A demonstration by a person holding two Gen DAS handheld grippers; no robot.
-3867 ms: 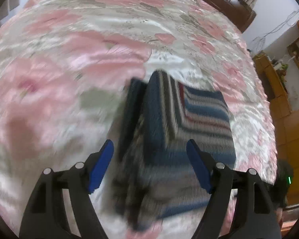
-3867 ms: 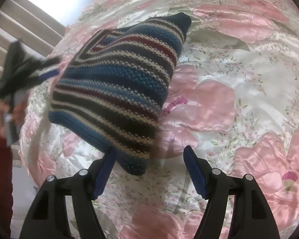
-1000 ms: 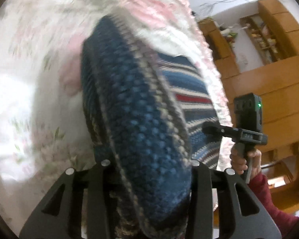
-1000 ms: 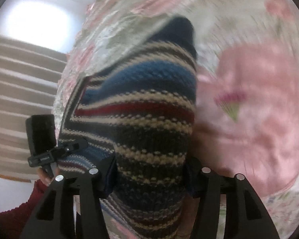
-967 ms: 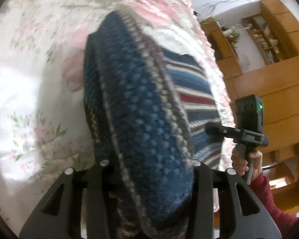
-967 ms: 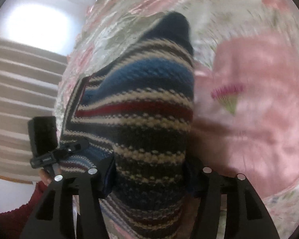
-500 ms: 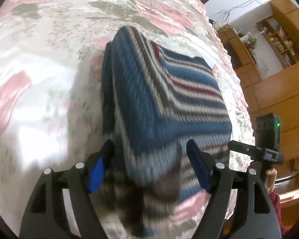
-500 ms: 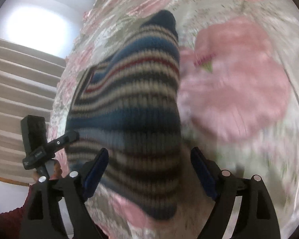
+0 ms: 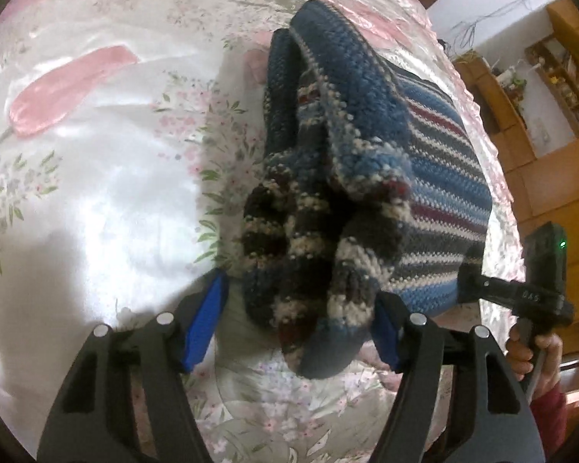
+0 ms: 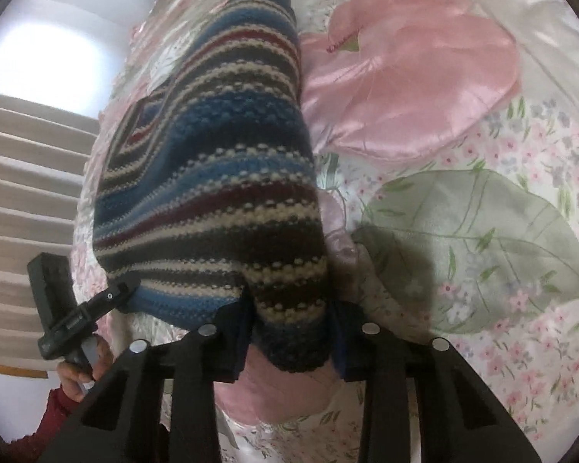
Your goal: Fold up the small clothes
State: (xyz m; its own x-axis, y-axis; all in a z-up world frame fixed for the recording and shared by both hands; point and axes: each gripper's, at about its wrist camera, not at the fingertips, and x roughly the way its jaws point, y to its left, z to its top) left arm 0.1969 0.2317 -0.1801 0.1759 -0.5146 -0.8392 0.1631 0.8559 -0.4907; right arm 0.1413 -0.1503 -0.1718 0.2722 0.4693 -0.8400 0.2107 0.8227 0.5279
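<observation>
Chunky striped knit garment (image 9: 366, 177), folded thick

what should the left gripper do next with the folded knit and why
Probably back the left gripper straight away from the striped knit sweater. Its jaws stand wide either side of the bunched near end without pinching it, and the sweater lies folded on the floral satin bedspread. The right gripper is shut on the opposite corner, so it likely should release after.
</observation>
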